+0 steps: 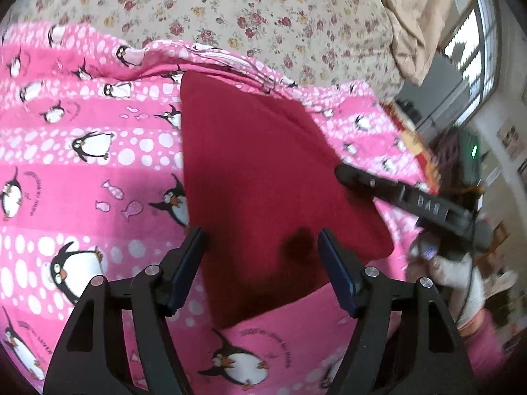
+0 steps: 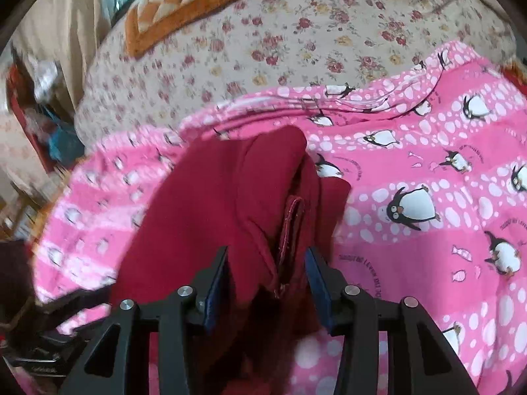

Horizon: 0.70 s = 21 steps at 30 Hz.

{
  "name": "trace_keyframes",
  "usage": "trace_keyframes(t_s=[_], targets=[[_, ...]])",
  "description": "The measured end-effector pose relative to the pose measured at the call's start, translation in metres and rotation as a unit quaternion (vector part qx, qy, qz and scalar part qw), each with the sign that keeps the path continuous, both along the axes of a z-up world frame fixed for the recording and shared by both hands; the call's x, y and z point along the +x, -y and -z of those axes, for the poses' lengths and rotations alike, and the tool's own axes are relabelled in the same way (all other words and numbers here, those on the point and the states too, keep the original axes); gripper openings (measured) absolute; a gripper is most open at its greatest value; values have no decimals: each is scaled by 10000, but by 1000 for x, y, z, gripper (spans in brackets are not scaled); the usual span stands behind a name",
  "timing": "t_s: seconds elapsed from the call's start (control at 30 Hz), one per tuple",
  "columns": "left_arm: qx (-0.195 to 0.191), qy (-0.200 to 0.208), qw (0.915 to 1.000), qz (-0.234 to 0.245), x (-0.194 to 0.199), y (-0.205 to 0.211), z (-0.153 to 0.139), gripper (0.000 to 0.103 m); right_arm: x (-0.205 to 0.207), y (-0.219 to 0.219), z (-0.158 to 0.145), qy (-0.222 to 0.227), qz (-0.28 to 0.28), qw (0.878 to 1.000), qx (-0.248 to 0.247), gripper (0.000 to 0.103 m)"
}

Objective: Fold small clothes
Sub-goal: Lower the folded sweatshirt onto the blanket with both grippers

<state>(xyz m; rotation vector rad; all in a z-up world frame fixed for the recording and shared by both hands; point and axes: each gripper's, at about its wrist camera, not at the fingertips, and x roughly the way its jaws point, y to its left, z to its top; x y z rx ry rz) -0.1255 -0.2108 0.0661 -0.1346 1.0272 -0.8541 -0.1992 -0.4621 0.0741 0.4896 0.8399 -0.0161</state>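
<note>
Here the red garment point(image 1: 263, 177) lies between the left hand-held gripper point(image 1: 260, 247)'s wide, empty jaws, its bunched edge loose inside the right hand-held gripper point(image 2: 266, 270)'s half-open jaws, so the fold could slump apart.

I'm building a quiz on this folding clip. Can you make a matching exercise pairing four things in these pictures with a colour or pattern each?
Things:
1. small garment
2. blanket under the garment
3. bedsheet beyond the blanket
4. pads of the left hand-held gripper

Colour or pattern:
A. pale with small flowers
B. dark blue
C. plain dark red
D. pink with penguins and white dots

Pairs: 1-C, 2-D, 3-A, 4-B
</note>
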Motion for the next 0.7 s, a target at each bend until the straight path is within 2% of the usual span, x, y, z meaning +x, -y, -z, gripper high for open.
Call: trace_keyframes(t_s=[0.03, 0.1, 0.17, 0.23, 0.4, 0.5, 0.57, 0.7], targets=[[-83, -91, 9999, -17, 4, 0, -1, 79, -1, 4, 0, 22, 41, 9999, 127, 54], [-286, -404, 9988, -65, 17, 1, 2, 80, 1, 11, 5, -9, 55, 9995, 325, 70], [-302, -579, 9977, -178, 29, 4, 6, 84, 5, 18, 15, -81, 52, 9983, 574, 77], [-350, -621, 9972, -221, 39, 10, 10, 86, 10, 24, 25, -30, -50, 9949, 1010, 77], [-415, -926, 9948, -110, 56, 23, 30, 94, 25, 28, 46, 18, -324, 9883, 1491, 82], [-391, -1247, 9914, -82, 69, 28, 48, 94, 33, 26, 51, 91, -488, 9873, 1509, 87], [-479, -1169, 9919, -90, 71, 29, 48, 94, 39, 26, 54, 117, -544, 9868, 1518, 89], [-237, -932, 9952, 160, 66, 40, 46, 94, 47, 21, 55, 107, -604, 9880, 1417, 93]])
